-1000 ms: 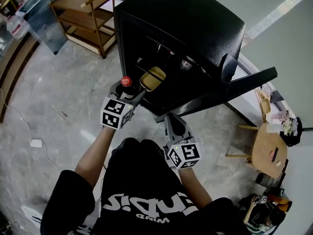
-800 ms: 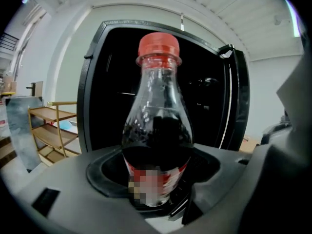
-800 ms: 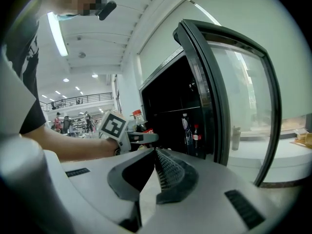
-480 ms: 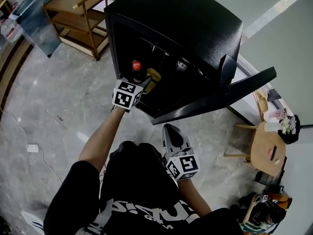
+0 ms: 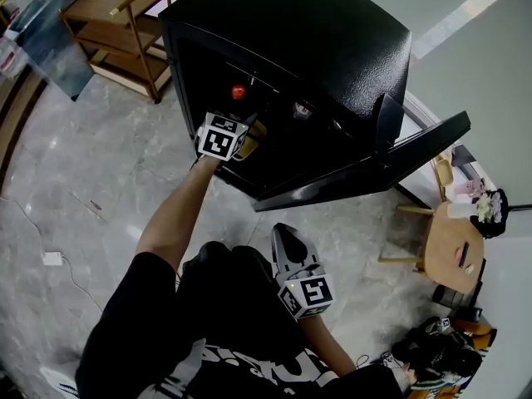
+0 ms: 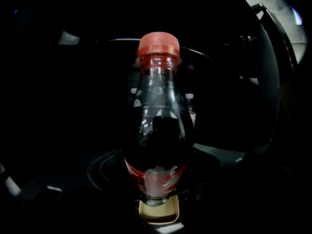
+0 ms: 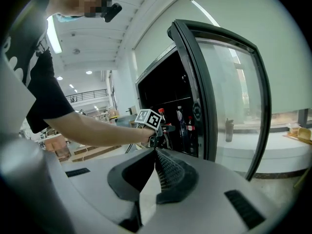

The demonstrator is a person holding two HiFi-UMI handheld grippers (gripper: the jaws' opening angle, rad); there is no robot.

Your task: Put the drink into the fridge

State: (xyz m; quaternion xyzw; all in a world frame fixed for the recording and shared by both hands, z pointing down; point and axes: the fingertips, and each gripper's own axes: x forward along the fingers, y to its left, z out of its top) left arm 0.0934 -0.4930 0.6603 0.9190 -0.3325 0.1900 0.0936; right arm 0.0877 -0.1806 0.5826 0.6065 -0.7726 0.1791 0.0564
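One red-capped drink bottle stands pinched in the left tongs, inside the one open fridge at upper centre, while the right tongs, pressed together and empty, sit lower centre.

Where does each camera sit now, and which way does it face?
Head view: on the head, looking steeply down at the open fridge; shows torso, left gripper holding the bottle at its opening, right gripper.
Left gripper view: on the left gripper, facing into the dark fridge; bottle fills it.
Right gripper view: on the right gripper, facing the fridge door; shows its shut jaws, left forearm.
Shared: head and right gripper views both show the left gripper.
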